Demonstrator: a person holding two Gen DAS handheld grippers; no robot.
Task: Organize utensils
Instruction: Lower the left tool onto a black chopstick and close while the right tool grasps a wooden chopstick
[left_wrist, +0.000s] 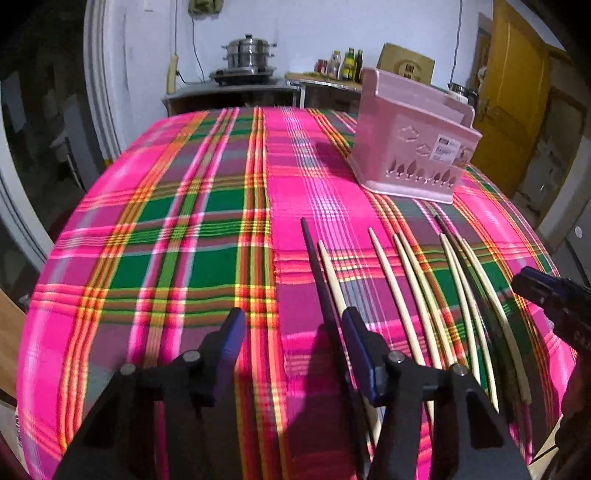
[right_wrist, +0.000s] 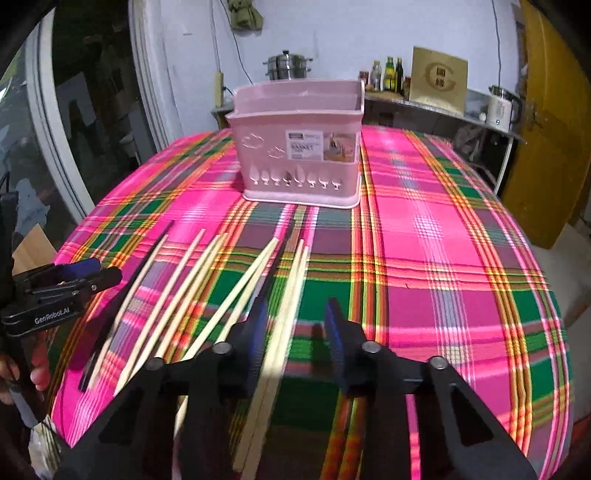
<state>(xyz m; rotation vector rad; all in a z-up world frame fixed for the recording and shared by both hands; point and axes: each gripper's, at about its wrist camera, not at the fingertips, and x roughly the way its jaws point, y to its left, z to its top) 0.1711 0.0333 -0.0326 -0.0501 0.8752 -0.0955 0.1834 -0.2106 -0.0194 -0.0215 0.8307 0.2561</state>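
Barely starting, we judge: chopsticks (right_wrist: 207, 291) all lying loose on plaid worktop (right_wrist: 443, 258), pink holder (right_wrist: 295, 147) beyond them looking empty. We are holding left gripper (left_wrist: 291, 332) and right gripper (right_wrist: 295, 317) spread, gripping nothing. All sorting remaining.

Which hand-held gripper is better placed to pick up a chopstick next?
Right. The right hand-held gripper is open with pale chopsticks lying between its fingers. The left hand-held gripper straddles bare tablecloth.
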